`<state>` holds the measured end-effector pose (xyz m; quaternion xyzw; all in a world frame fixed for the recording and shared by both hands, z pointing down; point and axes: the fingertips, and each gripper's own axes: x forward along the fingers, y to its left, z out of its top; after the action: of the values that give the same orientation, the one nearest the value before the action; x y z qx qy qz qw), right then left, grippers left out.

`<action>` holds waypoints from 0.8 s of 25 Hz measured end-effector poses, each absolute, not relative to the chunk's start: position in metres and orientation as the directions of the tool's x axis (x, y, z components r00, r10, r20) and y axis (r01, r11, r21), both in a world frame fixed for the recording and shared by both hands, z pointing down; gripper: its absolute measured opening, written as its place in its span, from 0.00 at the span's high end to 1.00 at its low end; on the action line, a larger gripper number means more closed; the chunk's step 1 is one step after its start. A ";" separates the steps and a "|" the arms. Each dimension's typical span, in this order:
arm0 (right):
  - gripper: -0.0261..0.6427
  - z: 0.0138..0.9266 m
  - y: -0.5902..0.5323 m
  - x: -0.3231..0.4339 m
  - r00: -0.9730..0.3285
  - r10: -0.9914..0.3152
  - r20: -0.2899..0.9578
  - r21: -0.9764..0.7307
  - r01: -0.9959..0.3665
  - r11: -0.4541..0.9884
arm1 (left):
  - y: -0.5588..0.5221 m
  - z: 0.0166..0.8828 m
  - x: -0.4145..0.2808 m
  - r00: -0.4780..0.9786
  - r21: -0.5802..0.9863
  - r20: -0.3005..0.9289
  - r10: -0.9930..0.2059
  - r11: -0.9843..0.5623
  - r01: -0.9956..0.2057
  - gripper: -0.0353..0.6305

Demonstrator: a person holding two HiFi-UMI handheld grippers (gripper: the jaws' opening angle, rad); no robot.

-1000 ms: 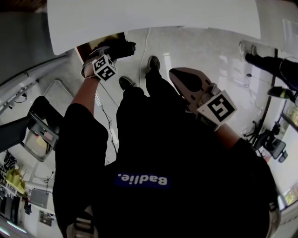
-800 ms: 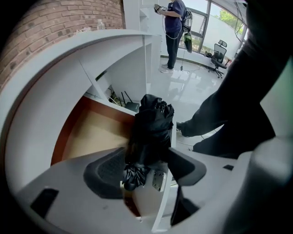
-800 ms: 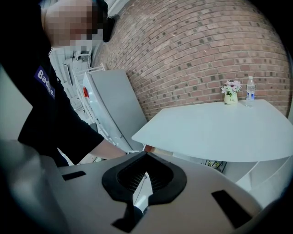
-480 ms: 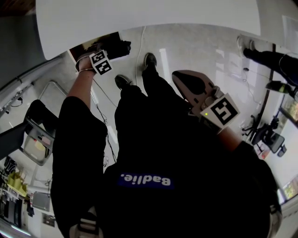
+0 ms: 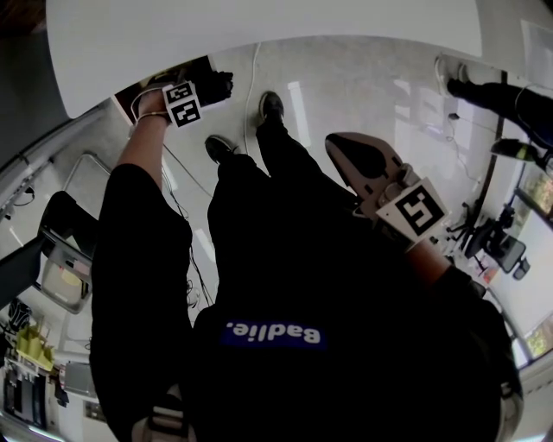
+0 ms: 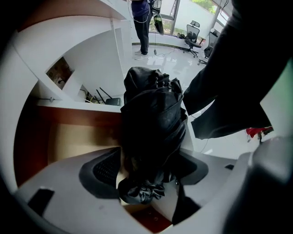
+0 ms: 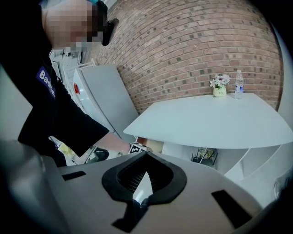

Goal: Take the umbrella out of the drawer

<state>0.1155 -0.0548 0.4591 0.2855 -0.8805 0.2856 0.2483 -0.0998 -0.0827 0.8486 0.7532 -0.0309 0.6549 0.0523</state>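
Note:
A folded black umbrella (image 6: pixel 153 119) lies in the open wooden drawer (image 6: pixel 68 137) under the white table. My left gripper (image 6: pixel 149 155) points straight down over it, jaws spread wide, one on each side of the umbrella, not pressing it. In the head view the left gripper (image 5: pixel 203 91) reaches to the drawer (image 5: pixel 130 93), and the umbrella (image 5: pixel 220 85) shows as a dark bundle. My right gripper (image 5: pixel 335 145) hangs at the person's right side, shut and empty; in its own view the right gripper (image 7: pixel 145 156) has its tips together.
The white tabletop (image 5: pixel 259 26) overhangs the drawer. A small vase of flowers (image 7: pixel 219 86) and a water bottle (image 7: pixel 238 84) stand on the tabletop (image 7: pixel 210 119). The person's shoes (image 5: pixel 270 108) are close to the drawer. A chair (image 5: pixel 65 259) stands at left. Another person (image 6: pixel 142 23) stands farther off.
My left hand has sunk toward the drawer and rolled a little. The right gripper has dropped slightly and stays shut.

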 end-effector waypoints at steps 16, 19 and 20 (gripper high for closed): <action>0.92 0.467 -0.055 0.129 -0.676 -0.378 0.633 -0.338 -0.680 0.651 | -0.073 0.851 -0.094 0.097 0.152 0.983 0.154 -0.988 0.028 0.59; 0.92 0.465 -0.056 0.134 -0.672 -0.382 0.635 -0.334 -0.684 0.649 | -0.073 0.842 -0.090 0.168 0.117 0.979 0.116 -0.993 -0.001 0.61; 0.92 0.465 -0.056 0.133 -0.673 -0.382 0.634 -0.336 -0.684 0.648 | -0.072 0.840 -0.090 0.185 0.108 0.977 0.104 -0.994 -0.009 0.62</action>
<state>0.1329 -0.0555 0.4648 0.3066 -0.8686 0.2864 0.2637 -0.0897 -0.0723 0.8401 0.7686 0.0310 0.6374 0.0445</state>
